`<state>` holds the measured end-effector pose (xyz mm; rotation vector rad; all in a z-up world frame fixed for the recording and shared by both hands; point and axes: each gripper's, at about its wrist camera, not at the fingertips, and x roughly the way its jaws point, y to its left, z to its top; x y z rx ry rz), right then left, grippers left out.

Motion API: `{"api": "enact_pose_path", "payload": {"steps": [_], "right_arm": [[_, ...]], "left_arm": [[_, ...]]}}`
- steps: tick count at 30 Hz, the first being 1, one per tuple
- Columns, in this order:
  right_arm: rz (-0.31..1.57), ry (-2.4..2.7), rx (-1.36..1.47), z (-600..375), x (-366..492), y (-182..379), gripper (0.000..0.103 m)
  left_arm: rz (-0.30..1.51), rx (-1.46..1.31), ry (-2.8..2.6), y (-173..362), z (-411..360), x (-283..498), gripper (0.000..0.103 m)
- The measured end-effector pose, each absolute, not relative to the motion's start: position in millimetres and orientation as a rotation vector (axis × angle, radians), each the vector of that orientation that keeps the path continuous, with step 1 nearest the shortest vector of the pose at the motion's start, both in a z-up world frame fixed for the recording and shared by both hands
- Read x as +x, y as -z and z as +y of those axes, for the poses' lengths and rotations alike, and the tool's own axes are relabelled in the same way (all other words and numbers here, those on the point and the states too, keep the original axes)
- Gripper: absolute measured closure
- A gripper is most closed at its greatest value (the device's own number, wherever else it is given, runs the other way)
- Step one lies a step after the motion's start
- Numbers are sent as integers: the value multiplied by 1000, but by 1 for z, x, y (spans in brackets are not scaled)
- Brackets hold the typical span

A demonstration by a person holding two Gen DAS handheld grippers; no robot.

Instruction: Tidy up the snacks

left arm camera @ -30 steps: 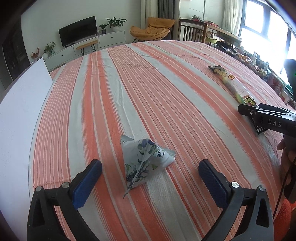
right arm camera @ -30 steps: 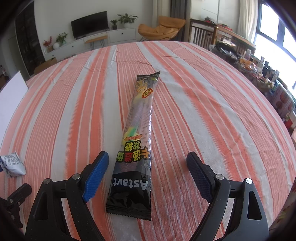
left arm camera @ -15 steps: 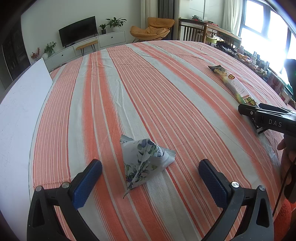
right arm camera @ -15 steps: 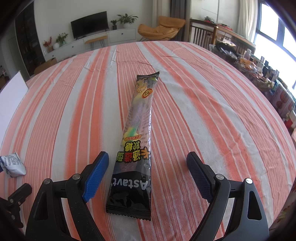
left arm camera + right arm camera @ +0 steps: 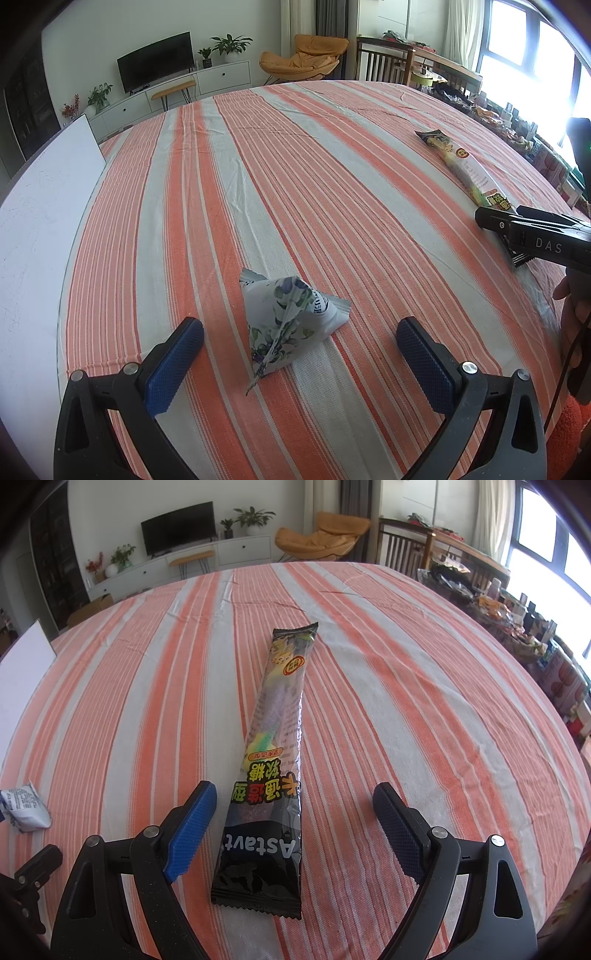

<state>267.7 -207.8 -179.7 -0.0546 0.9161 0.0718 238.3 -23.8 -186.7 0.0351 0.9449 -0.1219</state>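
A small pyramid-shaped snack pouch [image 5: 286,319] with a floral print lies on the striped tablecloth, between the wide-apart blue pads of my left gripper [image 5: 299,334], which is open. A long black candy packet [image 5: 271,760] lies lengthwise on the cloth, its near end between the fingers of my right gripper [image 5: 295,801], also open and touching nothing. The same candy packet [image 5: 463,168] shows at the right of the left wrist view, with the right gripper's black body [image 5: 535,236] beside it. The pouch [image 5: 26,806] appears at the far left of the right wrist view.
An orange-and-white striped tablecloth [image 5: 295,177] covers a large round table. A white board [image 5: 40,206] lies along the left edge. Cluttered goods [image 5: 517,627] sit beyond the table on the right. A person's hand [image 5: 572,314] holds the right gripper.
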Motion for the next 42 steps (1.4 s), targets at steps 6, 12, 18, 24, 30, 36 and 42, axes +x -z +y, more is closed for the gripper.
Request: {"api": "enact_pose_path", "payload": {"steps": [6,12,18,24,30,36,42], "right_arm": [[974,-103,-67,-211,270,179,14],[1182,-119,69,-232,301,165,15],[1218,-74,-59,-211,312,169,53],[1186,-125,105,-229,294,147,88],[1123,-284,352,-238,261,107,95],[1106,-416,560,-225,243,93,97],[1138,-380,347,-190,250,98,82]], "left_arm": [[1003,73,190,185,-21,242,0],[1055,-16,223,175,-6,258,10],[1027,32,226,170,-8,250,66],[977,-161,241,146,23,224,68],[866,-297,307,87,38,184,68],[778,-376,295,38,77,150,68],[742,-377,233,15,115,126,68]]}}
